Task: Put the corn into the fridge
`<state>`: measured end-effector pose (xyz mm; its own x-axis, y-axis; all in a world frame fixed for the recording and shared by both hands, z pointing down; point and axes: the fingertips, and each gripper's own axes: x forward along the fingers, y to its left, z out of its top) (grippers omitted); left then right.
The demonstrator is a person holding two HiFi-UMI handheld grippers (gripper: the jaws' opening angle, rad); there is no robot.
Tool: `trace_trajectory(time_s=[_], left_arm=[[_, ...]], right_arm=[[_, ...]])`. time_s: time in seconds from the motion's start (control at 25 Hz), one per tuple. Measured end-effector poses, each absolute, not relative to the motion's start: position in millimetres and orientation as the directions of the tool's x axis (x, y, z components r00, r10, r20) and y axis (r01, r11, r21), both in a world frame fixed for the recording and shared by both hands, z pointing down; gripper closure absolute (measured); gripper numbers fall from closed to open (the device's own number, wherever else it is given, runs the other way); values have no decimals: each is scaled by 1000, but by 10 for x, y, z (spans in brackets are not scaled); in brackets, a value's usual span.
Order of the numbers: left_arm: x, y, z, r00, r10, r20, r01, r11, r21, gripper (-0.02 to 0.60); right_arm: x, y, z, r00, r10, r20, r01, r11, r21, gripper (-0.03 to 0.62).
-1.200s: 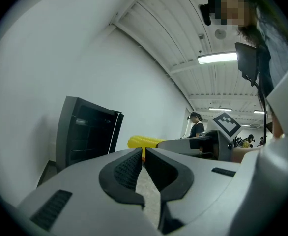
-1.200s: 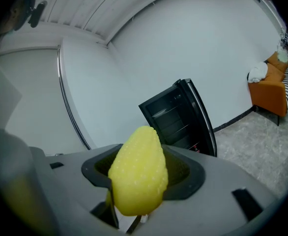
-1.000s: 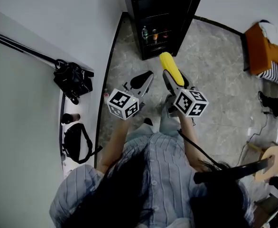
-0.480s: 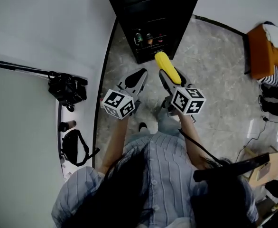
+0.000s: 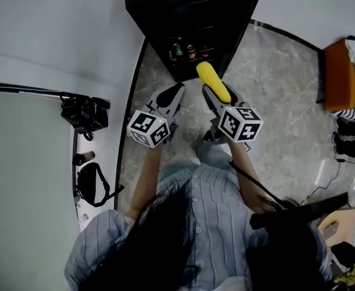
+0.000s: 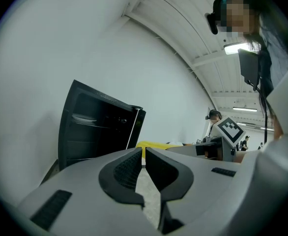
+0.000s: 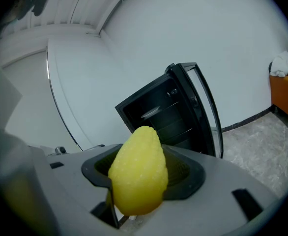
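A yellow corn cob (image 5: 213, 82) sticks out of my right gripper (image 5: 217, 96), which is shut on it; in the right gripper view the corn (image 7: 138, 170) fills the space between the jaws. The black fridge (image 5: 192, 23) stands open just ahead, its shelves holding a few bottles (image 5: 189, 50). The fridge (image 7: 171, 113) and its glass door (image 7: 203, 107) also show beyond the corn. My left gripper (image 5: 170, 96) is beside the right one, shut with nothing in it; its jaws (image 6: 143, 162) nearly touch, and the fridge (image 6: 97, 127) lies ahead to the left.
A white wall runs along the left. A black camera (image 5: 83, 113) and a black bag (image 5: 91, 183) lie on a white ledge at the left. An orange seat (image 5: 341, 71) stands at the far right. Grey marble floor (image 5: 274, 90) stretches in front of the fridge.
Both grippers and the person have moved forward toward the fridge, which now fills more of the top of the head view. The corn stays held in the right gripper.
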<state>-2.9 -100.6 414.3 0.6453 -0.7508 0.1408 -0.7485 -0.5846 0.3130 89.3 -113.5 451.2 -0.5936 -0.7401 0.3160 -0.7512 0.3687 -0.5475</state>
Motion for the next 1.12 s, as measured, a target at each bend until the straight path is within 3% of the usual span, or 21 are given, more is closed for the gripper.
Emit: trace_trajectory(time_s=[0.56, 1.12], left_arm=[[166, -1315, 4225, 652, -738, 178, -750, -591, 296, 568], [71, -1850, 4534, 711, -667, 225, -701, -643, 308, 568]], right_arm=[[1162, -1453, 4605, -586, -745, 319, -737, 327, -591, 347], [1009, -1979, 4942, -544, -753, 371, -763, 258, -593, 347]])
